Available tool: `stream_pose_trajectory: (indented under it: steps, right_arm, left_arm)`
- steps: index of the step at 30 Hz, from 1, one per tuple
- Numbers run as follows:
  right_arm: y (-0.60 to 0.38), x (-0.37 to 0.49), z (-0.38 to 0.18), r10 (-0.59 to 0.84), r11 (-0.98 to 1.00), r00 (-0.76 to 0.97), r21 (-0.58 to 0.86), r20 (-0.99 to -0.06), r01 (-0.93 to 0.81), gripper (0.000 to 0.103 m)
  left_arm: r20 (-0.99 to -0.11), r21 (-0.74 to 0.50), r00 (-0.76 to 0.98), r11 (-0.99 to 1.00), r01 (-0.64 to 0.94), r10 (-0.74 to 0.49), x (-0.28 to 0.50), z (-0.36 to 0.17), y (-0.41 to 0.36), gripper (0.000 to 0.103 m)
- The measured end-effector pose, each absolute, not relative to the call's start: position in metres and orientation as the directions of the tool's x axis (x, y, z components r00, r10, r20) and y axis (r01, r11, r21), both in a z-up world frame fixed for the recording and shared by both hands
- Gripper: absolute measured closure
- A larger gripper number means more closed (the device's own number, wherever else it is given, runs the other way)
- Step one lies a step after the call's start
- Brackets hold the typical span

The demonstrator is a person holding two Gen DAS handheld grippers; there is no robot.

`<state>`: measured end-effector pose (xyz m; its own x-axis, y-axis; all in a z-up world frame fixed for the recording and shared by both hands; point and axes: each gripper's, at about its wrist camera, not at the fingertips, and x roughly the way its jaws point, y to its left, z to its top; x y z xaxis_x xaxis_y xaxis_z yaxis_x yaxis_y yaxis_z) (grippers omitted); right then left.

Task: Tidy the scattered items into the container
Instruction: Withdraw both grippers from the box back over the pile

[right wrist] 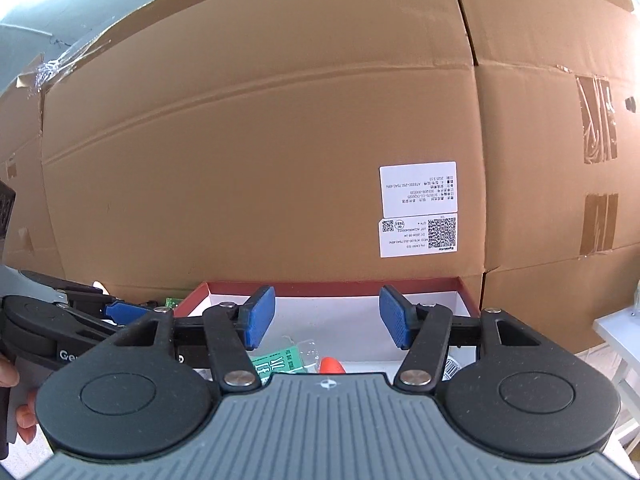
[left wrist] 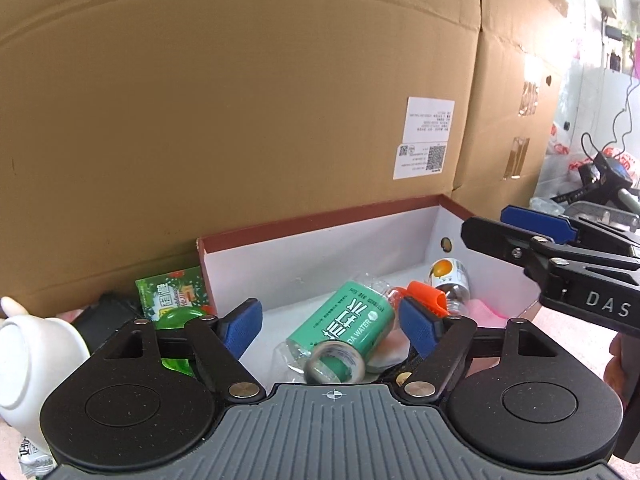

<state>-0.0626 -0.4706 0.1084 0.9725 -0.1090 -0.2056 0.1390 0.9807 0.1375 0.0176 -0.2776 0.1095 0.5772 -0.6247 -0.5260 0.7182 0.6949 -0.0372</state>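
A red-rimmed white box [left wrist: 320, 228] stands against the cardboard wall. In it lie a green-labelled water bottle [left wrist: 348, 324], a tape roll [left wrist: 334, 364], an orange-capped item [left wrist: 426, 296], a small bottle with an orange picture [left wrist: 450, 276] and a pink cloth [left wrist: 490, 314]. My left gripper [left wrist: 330, 320] is open and empty above the box's near side. My right gripper [right wrist: 326, 316] is open and empty above the box [right wrist: 332, 289]; it also shows in the left wrist view [left wrist: 516, 226]. The bottle's label [right wrist: 280, 364] and the orange item [right wrist: 332, 365] show below it.
Left of the box lie a green snack packet [left wrist: 172, 294], a shiny green item [left wrist: 176, 320], a black object [left wrist: 106, 316] and a white teapot [left wrist: 32, 356]. Large cardboard boxes [left wrist: 240, 120] form a wall behind. Bags and cables lie at the far right.
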Motion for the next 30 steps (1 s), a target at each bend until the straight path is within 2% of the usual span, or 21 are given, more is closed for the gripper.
stream_pose_trajectory:
  steps: [7,12,21,30]
  right_arm:
    - [-0.451,-0.093,0.113,-0.066,0.99,0.988,0.117,-0.138,0.082,0.039]
    - [-0.409,-0.117,0.111,0.009,1.0,0.992,0.022,-0.127,-0.006,0.039]
    - [-0.312,-0.137,0.081,0.124,0.973,0.963,-0.162,-0.238,-0.166,0.039]
    - [-0.266,-0.131,0.061,0.132,0.954,0.942,-0.217,-0.308,-0.205,0.039]
  left_arm:
    - [-0.438,-0.088,0.598,0.695,0.714,-0.671,-0.003,0.132,-0.208,0.018]
    - [-0.421,-0.068,0.674,0.762,0.644,-0.607,-0.016,0.133,-0.13,0.018]
    - [-0.455,-0.089,0.745,0.857,0.508,-0.488,-0.039,0.09,-0.025,0.019]
    - [-0.473,-0.096,0.738,0.861,0.499,-0.48,-0.045,0.058,-0.003,0.02]
